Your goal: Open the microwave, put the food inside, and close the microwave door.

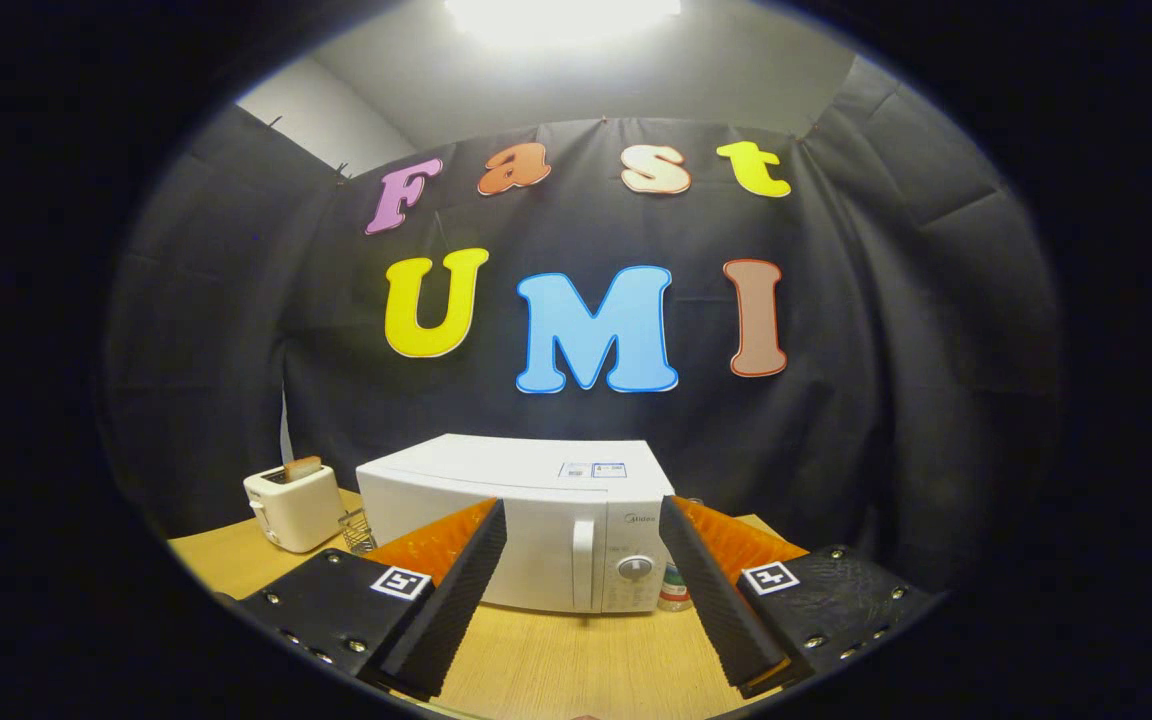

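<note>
The microwave (526,520) sits lengthwise across the counter (556,665), door shut, facing the gripper (584,535). The jaws gape wide, empty.

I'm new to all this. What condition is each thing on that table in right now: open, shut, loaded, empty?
microwave: door shut, standing on the wooden table, beyond the fingers.
microwave handle: upright on the door, untouched.
toaster: a slice of bread sticks up out of its slot.
gripper: fingers spread wide, open, holding nothing, aimed at the microwave front.
small jar: upright beside the microwave, partly hidden by a finger.
</note>
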A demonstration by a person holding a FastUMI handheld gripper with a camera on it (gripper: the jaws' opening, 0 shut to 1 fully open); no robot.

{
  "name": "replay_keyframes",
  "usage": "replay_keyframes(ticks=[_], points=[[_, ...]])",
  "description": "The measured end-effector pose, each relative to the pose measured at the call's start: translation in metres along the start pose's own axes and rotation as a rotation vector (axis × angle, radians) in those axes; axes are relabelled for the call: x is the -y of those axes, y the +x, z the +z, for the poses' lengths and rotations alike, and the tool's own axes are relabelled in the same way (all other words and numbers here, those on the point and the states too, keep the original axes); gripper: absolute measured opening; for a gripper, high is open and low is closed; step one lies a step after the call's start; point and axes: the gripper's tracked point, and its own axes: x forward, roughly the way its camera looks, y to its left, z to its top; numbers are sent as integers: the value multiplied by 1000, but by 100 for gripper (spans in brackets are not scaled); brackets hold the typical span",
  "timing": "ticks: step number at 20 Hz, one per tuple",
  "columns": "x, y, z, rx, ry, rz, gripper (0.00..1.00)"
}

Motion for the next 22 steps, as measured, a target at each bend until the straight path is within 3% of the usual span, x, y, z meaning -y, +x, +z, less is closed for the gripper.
replay_keyframes(ticks=[22], points=[[6, 141, -141, -252, -7, 48, 97]])
